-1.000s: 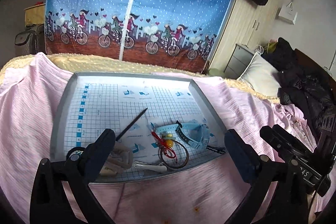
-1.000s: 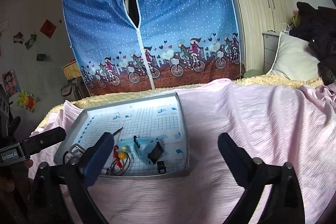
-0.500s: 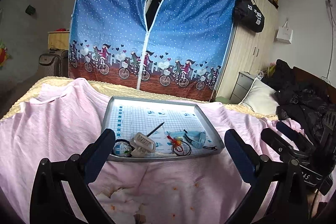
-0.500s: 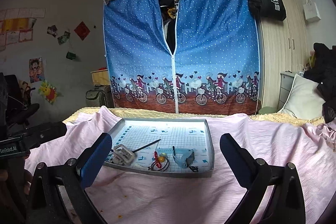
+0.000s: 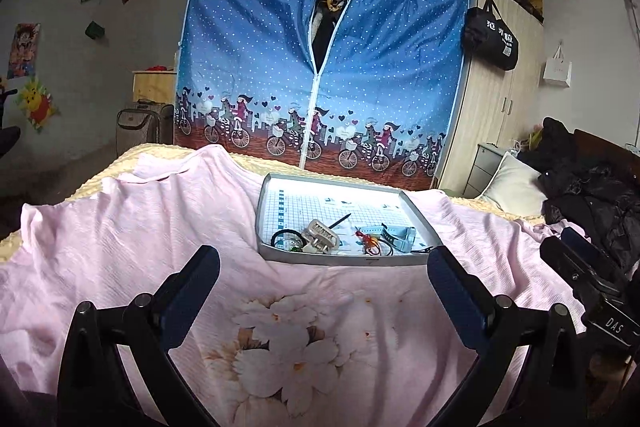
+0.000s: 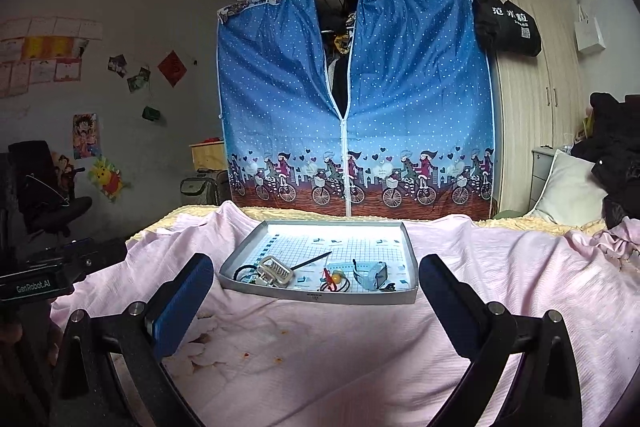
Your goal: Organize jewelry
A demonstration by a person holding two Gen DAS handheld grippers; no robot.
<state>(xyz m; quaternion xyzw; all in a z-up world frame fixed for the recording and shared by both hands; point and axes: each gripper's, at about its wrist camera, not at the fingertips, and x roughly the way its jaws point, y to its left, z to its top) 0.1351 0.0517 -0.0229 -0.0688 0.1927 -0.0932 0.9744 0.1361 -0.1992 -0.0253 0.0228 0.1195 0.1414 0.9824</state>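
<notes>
My left gripper (image 5: 320,281): fingers spread wide, nothing between them, held above the pink bedspread (image 5: 132,227) on the near side of the tray. My right gripper (image 6: 316,287): likewise spread wide and empty, also short of the tray, level with its front wall. Tray (image 6: 320,297): shallow, grey, with a grid-printed sheet on its floor, lying flat on the bedspread; all the jewelry sits inside it, crowded toward the near edge. Contents, left to right: a black hair tie (image 6: 245,271); a pale claw clip (image 6: 276,271) just beside it; a thin dark stick (image 6: 310,261) lying at a slant behind the clip; a small red and yellow charm (image 6: 334,277) on a dark ring; a light blue watch (image 6: 370,271) with its strap curled; a small dark clip (image 6: 390,287) by the front right corner. Far half of the tray: bare. Beyond: a blue cloth wardrobe (image 6: 352,99). Handling note, as I judge it: the pieces lie close together, so I should come in low over the front wall, take one outer piece at a time, close on a firm part such as the watch strap, and set each apart on the bare far half.
</notes>
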